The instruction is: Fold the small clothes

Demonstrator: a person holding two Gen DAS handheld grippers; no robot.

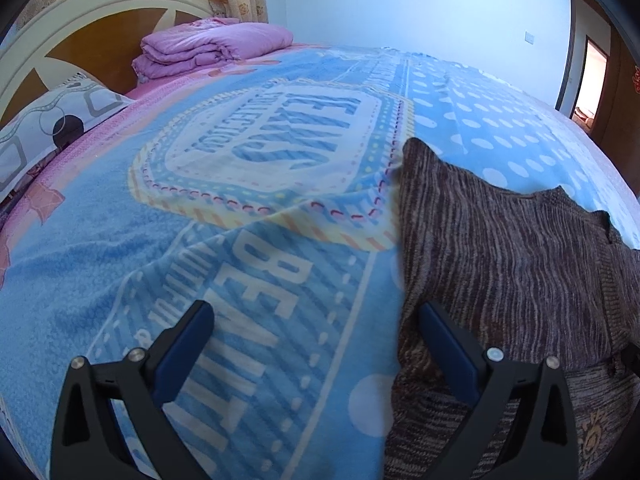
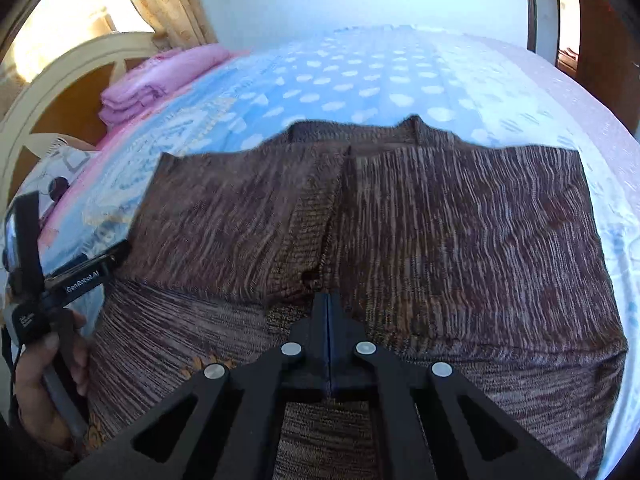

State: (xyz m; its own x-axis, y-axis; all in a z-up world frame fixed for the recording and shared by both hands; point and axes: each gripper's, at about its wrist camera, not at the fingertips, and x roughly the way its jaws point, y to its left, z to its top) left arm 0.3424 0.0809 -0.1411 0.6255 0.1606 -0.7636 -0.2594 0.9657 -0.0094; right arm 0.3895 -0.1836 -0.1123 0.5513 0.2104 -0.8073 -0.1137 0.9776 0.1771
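Cardigan, brown marled knit, lies spread flat on the blue printed blanket covering the bed, its collar at the end away from both cameras and its front placket running down the middle toward the right gripper. Both side portions appear folded inward over the body, their edges meeting near the placket; a lower band of the knit crosses below them, nearest the cameras. Right gripper stands over the near end of the placket, its jaws clenched fully together; whether any knit is pinched between the tips cannot be told, as the tips rest against the fabric and hide the contact. Left gripper is released, jaws spread wide at the cardigan's left edge: one finger over bare blanket just beside the garment, the other over the knit itself, nothing held between them. In the right wrist view the left tool shows at the cardigan's left margin, with the person's hand wrapped round its handle. Beyond the cardigan's left side, toward the cream and brown headboard, sit a folded pink quilt and a patterned pillow, both well apart from the garment. Blanket to the far side of the collar carries white dots on blue and lies smooth. Doorway stands beyond the cardigan's right side. Curtains hang behind the headboard.
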